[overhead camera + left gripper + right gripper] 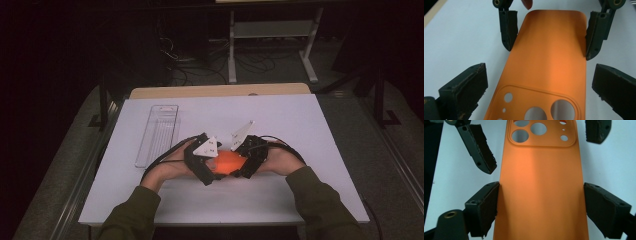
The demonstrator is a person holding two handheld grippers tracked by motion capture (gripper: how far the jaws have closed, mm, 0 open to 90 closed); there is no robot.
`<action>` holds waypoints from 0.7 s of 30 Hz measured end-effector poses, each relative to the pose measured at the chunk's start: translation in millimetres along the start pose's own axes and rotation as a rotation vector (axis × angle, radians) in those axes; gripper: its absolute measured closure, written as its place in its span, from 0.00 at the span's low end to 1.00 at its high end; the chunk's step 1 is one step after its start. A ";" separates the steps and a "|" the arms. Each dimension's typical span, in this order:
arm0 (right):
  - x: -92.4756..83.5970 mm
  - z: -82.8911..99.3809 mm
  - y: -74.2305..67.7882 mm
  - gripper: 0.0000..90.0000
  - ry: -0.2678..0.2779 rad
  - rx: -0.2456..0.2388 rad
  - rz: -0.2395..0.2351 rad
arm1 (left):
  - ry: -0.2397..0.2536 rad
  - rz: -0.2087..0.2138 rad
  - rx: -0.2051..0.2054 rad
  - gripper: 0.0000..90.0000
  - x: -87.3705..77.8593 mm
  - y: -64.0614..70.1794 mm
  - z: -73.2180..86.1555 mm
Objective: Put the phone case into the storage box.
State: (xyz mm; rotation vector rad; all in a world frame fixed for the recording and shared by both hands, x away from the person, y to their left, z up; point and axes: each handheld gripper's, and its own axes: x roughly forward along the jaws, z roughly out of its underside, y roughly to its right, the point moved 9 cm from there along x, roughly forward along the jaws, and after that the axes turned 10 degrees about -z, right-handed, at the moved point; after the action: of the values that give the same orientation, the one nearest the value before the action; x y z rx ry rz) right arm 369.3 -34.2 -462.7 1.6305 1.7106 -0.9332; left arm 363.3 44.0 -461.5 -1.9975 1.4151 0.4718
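- Orange phone case (229, 162) lying back-up on white table (300, 130), near the front edge, roughly centre; 6 o'clock zone of the tabletop in the high view.
- Left gripper (212, 167) at the case's 9 o'clock end, right gripper (240, 167) at its 3 o'clock end; noses facing each other, nearly meeting over the case.
- Left gripper view: case (549, 65) running from 6 to 12 o'clock between the jaws, camera cut-outs at 6 o'clock. Own jaws clear of both long edges, visible gap each side: released, not gripping.
- Same view, 12 o'clock: right gripper (549, 35) straddling the far end of the case, pads up against both edges.
- Right gripper view: case (541, 185) with camera cut-outs at 12 o'clock. Own pads at 9 and 3 o'clock, pressed against the long edges: grasping the case across its width, jaws wide.
- Same view, 12 o'clock: left gripper (539, 142) with jaws spread, well off the case edges.
- Clear plastic tray (158, 134) on the table at 10 o'clock from the case, well apart, long axis pointing away from the person.
- Both hands on the gripper bodies, olive sleeves entering from 6 o'clock.
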 end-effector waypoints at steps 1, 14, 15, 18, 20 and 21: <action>0.8 -0.3 -1.3 0.17 -0.002 -0.006 -0.002 | -0.003 0.012 -0.013 0.00 0.2 2.0 0.6; 0.6 -0.2 -6.0 0.17 -0.011 -0.037 -0.012 | -0.042 0.073 -0.043 0.04 4.2 10.7 7.0; 0.8 -0.8 -6.5 0.17 -0.008 -0.039 -0.015 | -0.042 0.062 -0.038 0.10 4.5 9.8 7.0; 0.9 -1.0 -7.1 0.17 -0.012 -0.043 -0.014 | -0.039 0.070 -0.037 0.12 3.8 10.2 6.4; 0.3 -1.5 -7.9 0.17 -0.008 -0.046 -0.017 | -0.039 0.068 -0.037 0.12 3.9 10.5 6.4; -0.1 -1.7 -7.9 0.17 -0.007 -0.046 -0.017 | -0.042 0.070 -0.040 0.12 4.0 10.9 6.6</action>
State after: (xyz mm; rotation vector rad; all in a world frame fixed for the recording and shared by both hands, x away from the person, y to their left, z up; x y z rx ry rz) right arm 361.5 -32.9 -461.0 1.5833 1.7313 -0.8998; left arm 355.1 43.3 -471.9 -1.9633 1.4642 0.5738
